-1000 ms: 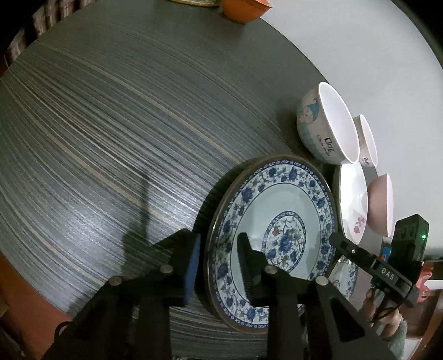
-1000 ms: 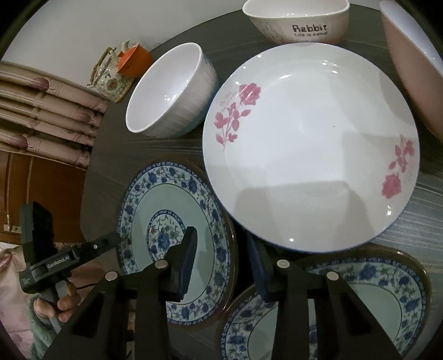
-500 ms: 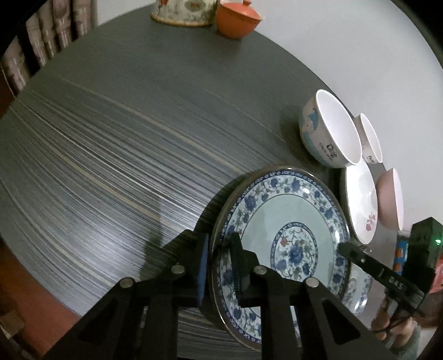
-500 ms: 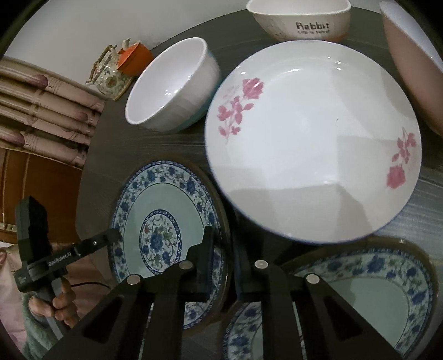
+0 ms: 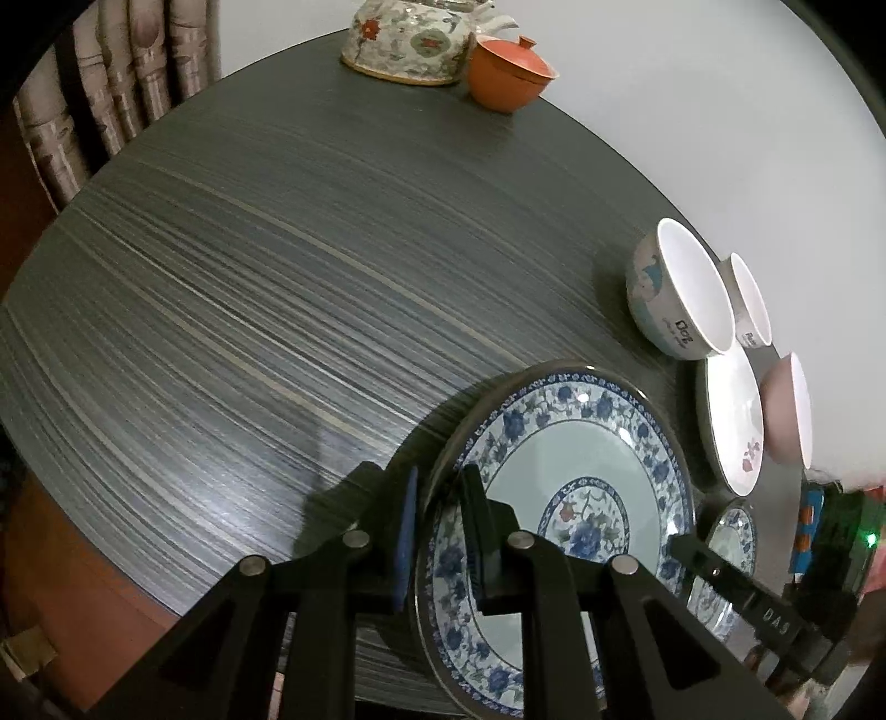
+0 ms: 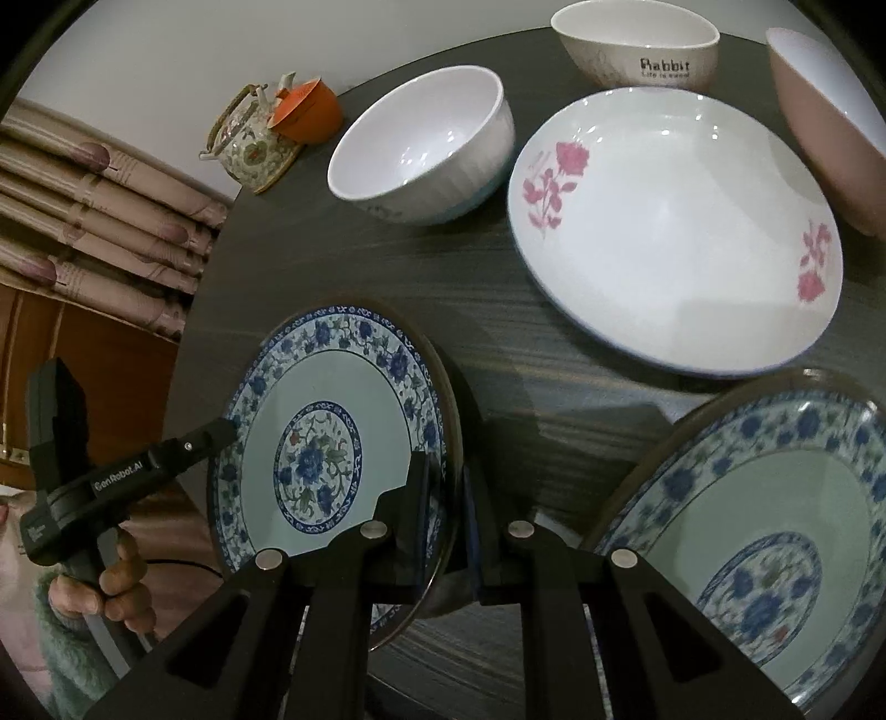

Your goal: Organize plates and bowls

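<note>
Left gripper [image 5: 437, 520] clamped on near rim of blue floral plate [image 5: 576, 487]; right gripper [image 6: 446, 501] clamped on opposite rim of same plate [image 6: 326, 443]. Plate tilted, one edge raised off dark surface [image 5: 277, 277]. Second blue floral plate [image 6: 764, 531] just right of it. Beyond held plate: white rose plate [image 6: 675, 221], white bowl [image 6: 421, 149], Rabbit bowl [image 6: 637, 50], pink bowl [image 6: 825, 133]. Teapot [image 5: 410, 39] and orange cup [image 5: 509, 72] well apart, at far edge.
</note>
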The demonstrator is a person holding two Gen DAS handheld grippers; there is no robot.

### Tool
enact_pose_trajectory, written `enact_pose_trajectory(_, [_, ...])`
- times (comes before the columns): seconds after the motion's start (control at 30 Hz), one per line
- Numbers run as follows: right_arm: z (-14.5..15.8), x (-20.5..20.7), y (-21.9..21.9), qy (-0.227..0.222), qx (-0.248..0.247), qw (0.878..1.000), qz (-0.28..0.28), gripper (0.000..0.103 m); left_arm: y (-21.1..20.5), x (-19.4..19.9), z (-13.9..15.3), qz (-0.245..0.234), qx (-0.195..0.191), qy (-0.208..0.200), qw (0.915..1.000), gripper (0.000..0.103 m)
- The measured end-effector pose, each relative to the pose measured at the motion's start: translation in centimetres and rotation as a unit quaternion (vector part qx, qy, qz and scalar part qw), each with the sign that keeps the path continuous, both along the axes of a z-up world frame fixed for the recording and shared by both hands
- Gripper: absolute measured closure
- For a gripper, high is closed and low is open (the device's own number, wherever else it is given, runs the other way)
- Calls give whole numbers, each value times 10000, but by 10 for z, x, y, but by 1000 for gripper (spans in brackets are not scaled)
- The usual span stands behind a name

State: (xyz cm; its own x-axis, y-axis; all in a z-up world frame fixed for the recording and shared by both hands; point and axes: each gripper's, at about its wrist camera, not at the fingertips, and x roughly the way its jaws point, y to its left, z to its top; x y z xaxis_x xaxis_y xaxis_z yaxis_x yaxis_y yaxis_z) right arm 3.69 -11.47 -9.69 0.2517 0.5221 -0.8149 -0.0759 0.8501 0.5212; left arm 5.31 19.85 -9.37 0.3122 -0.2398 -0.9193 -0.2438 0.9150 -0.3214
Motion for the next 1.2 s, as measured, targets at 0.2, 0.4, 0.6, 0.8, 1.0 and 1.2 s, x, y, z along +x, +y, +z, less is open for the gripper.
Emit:
enact_pose_trajectory(0.2, [-5,-15,13,-75,-55,9999,-104,90,10,-1,-7,59,38,-1,10000,87])
enact_pose_trajectory(0.4, [-14,-22,21,-60,-131,9998,-147,90,7,2,-14,86,33,-45,9999,84])
enact_pose_trajectory(0.6, [-15,-23,28,-63,-188,9998,-64,89,4,3,-21,102,83,-11,9999,82])
enact_pose_trajectory(0.8, [-16,-26,29,-63,-215,9997,-1,87,2,4,-21,171,150,27,9997,78])
enact_pose_trajectory(1.0, [-15,-29,33,-57,-190,9997,122,80,3,2,-11,303,520,-52,9982,77])
enact_pose_trajectory(1.2, [0,-30,26,-326,-338,9989,96,74,-6,-5,8,343,829,-283,9956,72])
